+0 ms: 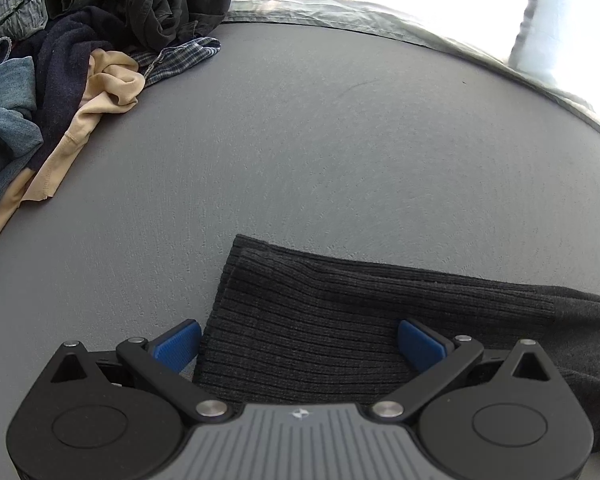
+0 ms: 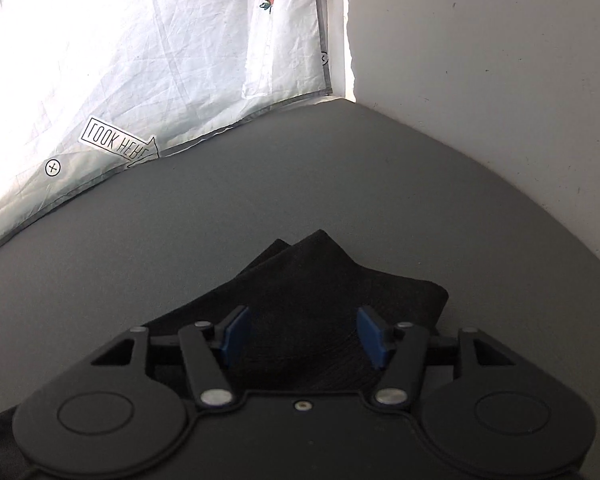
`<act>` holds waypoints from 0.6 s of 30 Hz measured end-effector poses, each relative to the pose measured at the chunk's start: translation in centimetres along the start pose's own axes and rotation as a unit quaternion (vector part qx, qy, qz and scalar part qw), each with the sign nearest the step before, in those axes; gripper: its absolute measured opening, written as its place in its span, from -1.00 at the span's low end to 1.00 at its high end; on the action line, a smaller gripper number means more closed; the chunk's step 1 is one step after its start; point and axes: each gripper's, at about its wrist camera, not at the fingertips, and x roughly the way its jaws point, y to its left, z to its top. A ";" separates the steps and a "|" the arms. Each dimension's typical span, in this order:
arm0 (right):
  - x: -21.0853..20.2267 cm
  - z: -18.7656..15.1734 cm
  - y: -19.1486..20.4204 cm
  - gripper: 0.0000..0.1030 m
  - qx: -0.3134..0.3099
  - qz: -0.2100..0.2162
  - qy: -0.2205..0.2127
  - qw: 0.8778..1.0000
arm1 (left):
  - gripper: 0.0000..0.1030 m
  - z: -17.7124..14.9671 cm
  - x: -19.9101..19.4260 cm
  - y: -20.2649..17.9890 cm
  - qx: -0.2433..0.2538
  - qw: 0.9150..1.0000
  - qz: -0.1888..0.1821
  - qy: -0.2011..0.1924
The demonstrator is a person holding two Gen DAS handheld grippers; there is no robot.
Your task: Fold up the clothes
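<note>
A dark grey ribbed garment [image 1: 340, 320] lies flat on the grey surface [image 1: 300, 140], its left edge and far corner in the left wrist view. My left gripper [image 1: 298, 328] hovers over that end with its blue pads [image 1: 178, 344] wide apart: one pad is off the cloth to the left, the other above it, and nothing is gripped. In the right wrist view the same dark garment [image 2: 312, 276] shows a folded, peaked corner. My right gripper [image 2: 302, 316] stands open above it, the cloth lying between the blue pads [image 2: 234, 332] without being pinched.
A heap of unfolded clothes [image 1: 80, 52] (denim, navy, beige, plaid, dark items) fills the far left. A bright white sheet [image 2: 140, 60] with printed marks hangs along the far edge of the surface. A pale wall [image 2: 500, 80] bounds the right side, forming a corner.
</note>
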 end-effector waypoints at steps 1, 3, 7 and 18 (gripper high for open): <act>0.7 0.5 -0.7 0.32 0.010 0.006 0.000 1.000 | 1.00 0.0 -0.1 -0.3 0.011 1.000 0.007 -0.005; 2.2 1.6 -1.4 0.37 0.013 0.011 0.001 1.000 | 1.00 -0.1 -0.4 -1.0 0.031 0.999 0.022 -0.014; 4.7 2.9 -1.3 0.44 -0.016 0.015 0.020 1.000 | 1.00 0.0 -0.5 -1.2 0.028 0.999 0.033 -0.013; 7.7 4.1 0.5 -0.91 -0.078 0.045 0.019 0.996 | 1.00 0.5 0.0 -1.3 0.021 0.999 0.033 0.010</act>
